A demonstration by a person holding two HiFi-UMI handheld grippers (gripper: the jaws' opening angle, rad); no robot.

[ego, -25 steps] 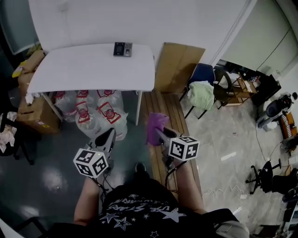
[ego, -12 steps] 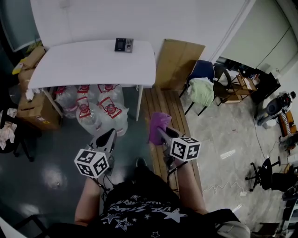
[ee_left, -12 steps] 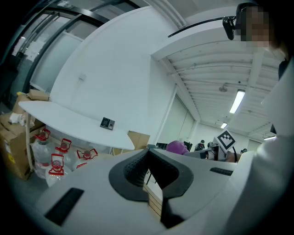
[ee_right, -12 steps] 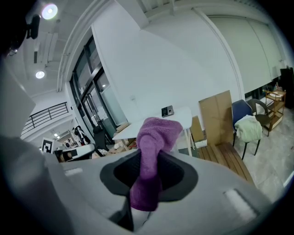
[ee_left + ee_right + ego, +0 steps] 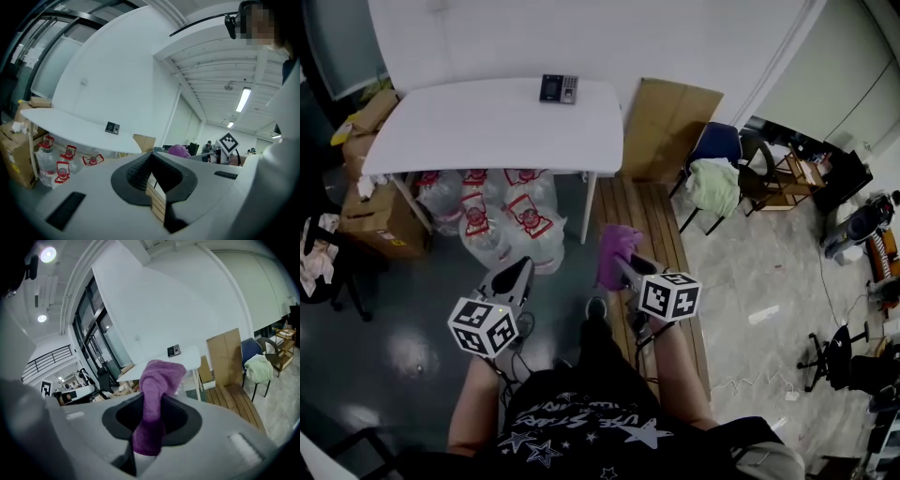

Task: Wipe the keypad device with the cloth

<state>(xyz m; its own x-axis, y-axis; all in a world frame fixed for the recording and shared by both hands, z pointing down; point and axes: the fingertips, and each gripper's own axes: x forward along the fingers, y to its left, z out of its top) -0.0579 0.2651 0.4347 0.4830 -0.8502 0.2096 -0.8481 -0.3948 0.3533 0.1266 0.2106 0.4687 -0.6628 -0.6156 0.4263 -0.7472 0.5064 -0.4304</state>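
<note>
Head view: the left tool (image 5: 521, 269) and the right tool (image 5: 625, 268) were held out side by side above the floor, well short of the white worktop (image 5: 469, 131). The left tool's jaws were seen pressed together with nothing between them. The purple cloth (image 5: 154, 399) was clamped in the right tool, its free end bunched beyond the tips. The keypad device (image 5: 558, 88) was seen far ahead of both tools, near the worktop's far edge.
</note>
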